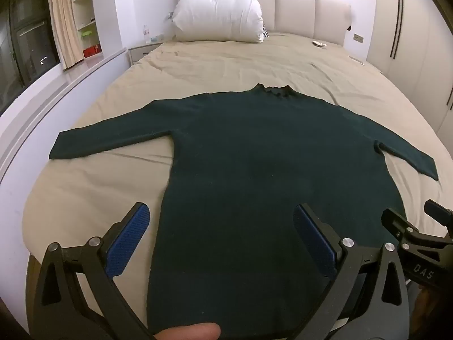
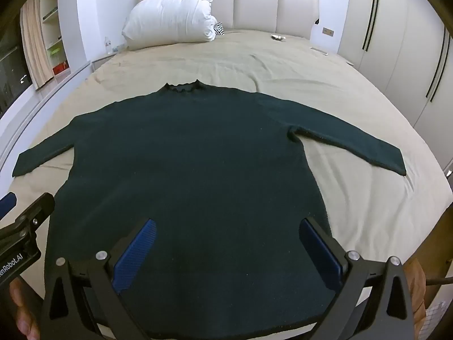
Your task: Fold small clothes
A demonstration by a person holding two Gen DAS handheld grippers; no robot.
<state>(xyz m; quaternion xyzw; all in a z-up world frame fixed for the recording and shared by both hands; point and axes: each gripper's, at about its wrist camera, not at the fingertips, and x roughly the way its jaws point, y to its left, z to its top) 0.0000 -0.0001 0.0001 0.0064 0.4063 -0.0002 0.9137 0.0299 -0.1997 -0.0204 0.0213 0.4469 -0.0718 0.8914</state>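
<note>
A dark green long-sleeved sweater (image 1: pixel 254 147) lies flat on the beige bed sheet (image 1: pixel 226 59), collar toward the headboard, both sleeves spread out to the sides. It also shows in the right wrist view (image 2: pixel 192 153). My left gripper (image 1: pixel 220 212) is open and empty, hovering above the sweater's lower left part near the hem. My right gripper (image 2: pixel 226 226) is open and empty above the lower right part of the hem. The right gripper's side shows at the right edge of the left wrist view (image 1: pixel 410 235).
A white pillow (image 1: pixel 218 14) leans on the padded headboard (image 1: pixel 297 2). A small white object (image 1: pixel 320 44) lies on the sheet at the far right. A nightstand with a bottle (image 1: pixel 145 34) stands on the left, wardrobes (image 2: pixel 396 42) on the right.
</note>
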